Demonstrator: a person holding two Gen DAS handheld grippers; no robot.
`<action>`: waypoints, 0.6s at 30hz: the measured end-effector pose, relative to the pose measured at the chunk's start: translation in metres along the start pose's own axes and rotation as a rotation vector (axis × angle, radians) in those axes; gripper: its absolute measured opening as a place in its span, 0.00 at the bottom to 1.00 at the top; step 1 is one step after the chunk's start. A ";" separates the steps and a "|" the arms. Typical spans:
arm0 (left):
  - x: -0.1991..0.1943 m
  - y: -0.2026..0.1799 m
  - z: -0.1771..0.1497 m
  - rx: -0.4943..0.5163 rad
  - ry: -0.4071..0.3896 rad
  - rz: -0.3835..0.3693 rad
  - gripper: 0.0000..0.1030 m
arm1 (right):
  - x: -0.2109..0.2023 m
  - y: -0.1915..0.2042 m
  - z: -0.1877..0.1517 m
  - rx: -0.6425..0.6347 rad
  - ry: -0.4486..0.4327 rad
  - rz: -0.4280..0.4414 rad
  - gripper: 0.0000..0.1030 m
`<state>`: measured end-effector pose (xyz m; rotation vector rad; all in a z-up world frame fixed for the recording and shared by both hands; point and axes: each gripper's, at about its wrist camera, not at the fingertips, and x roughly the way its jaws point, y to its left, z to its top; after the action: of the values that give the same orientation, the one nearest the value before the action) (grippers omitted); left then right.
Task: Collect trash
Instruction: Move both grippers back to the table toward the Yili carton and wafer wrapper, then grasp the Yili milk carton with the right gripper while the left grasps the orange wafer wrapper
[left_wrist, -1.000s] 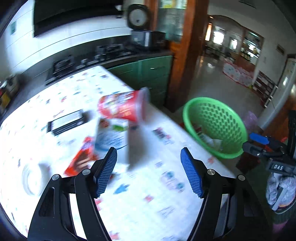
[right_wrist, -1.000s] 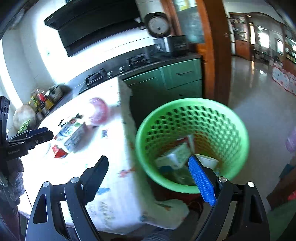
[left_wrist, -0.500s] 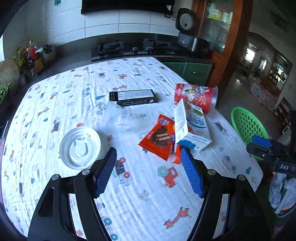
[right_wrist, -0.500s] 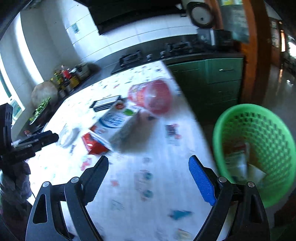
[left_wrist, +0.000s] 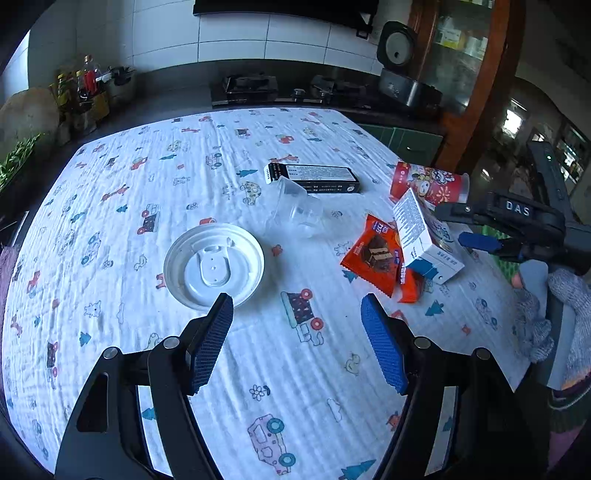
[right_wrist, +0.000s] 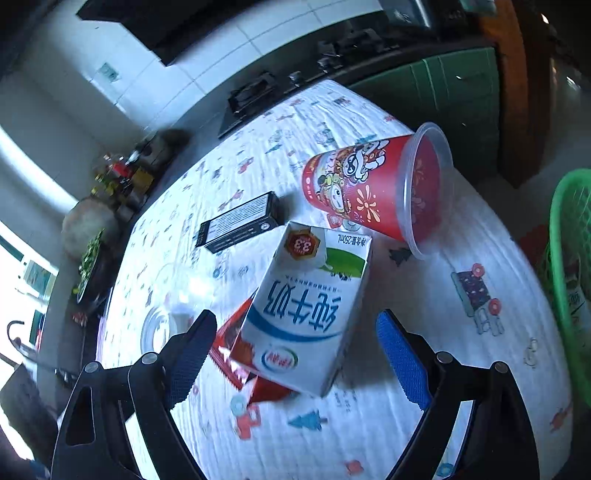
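Both grippers open-jawed, nothing between pads. Left gripper (left_wrist: 295, 317) hangs over the cartoon-print tablecloth (left_wrist: 110, 184), near the round white plastic lid (left_wrist: 214, 266). Right gripper (right_wrist: 295, 339) is just above the white-and-blue milk carton (right_wrist: 306, 314), which half hides the red snack wrapper (right_wrist: 236, 350). Clear plastic cup (left_wrist: 295, 210) is hard to make out. Green mesh basket (right_wrist: 569, 258) is cut off at the frame edge.
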<state>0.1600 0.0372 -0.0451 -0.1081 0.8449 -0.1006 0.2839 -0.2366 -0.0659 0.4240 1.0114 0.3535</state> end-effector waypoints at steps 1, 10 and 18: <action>0.001 0.002 0.000 -0.003 0.001 -0.003 0.69 | 0.004 0.002 0.002 0.009 -0.003 -0.022 0.83; 0.005 0.003 0.000 0.008 0.004 -0.030 0.69 | 0.033 0.002 0.009 0.066 0.054 -0.082 0.75; 0.015 -0.011 0.005 0.046 0.011 -0.034 0.69 | 0.015 -0.003 -0.003 0.044 0.054 -0.055 0.70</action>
<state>0.1735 0.0249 -0.0512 -0.0793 0.8510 -0.1529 0.2890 -0.2319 -0.0792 0.4273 1.0830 0.2946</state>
